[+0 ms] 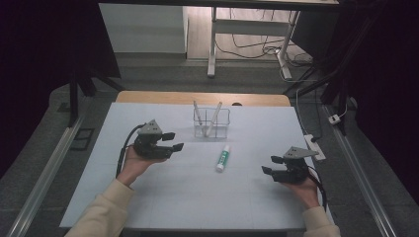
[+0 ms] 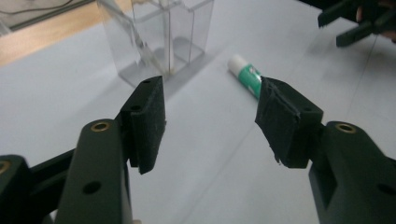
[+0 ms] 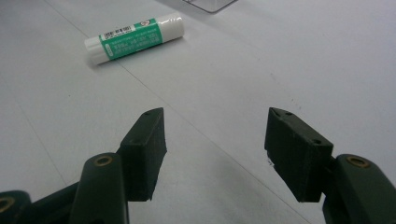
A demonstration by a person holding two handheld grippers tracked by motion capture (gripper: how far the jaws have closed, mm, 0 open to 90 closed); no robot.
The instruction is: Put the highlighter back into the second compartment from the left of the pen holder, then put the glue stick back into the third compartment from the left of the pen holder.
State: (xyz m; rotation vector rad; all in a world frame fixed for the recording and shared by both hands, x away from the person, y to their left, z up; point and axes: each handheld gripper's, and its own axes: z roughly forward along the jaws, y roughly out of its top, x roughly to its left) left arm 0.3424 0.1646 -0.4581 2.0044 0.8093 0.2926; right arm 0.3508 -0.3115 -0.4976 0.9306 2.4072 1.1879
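A glue stick (image 1: 223, 158) lies flat mid-table, just nearer than the clear holder (image 1: 211, 123) (two pens inside). Both the left gripper (image 1: 172, 140) and right gripper (image 1: 271, 165) are held wide open, empty. Light, rigid, slick and prone to rolling, it is best gripped across its middle.

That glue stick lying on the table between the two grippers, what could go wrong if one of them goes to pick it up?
The glue stick is round and lies on its side on the smooth table, so a jaw that nudges it may send it rolling. The clear holder with two pens stands just beyond it and looks light; a reach too far might tip it. Both the left gripper and the right gripper are open.
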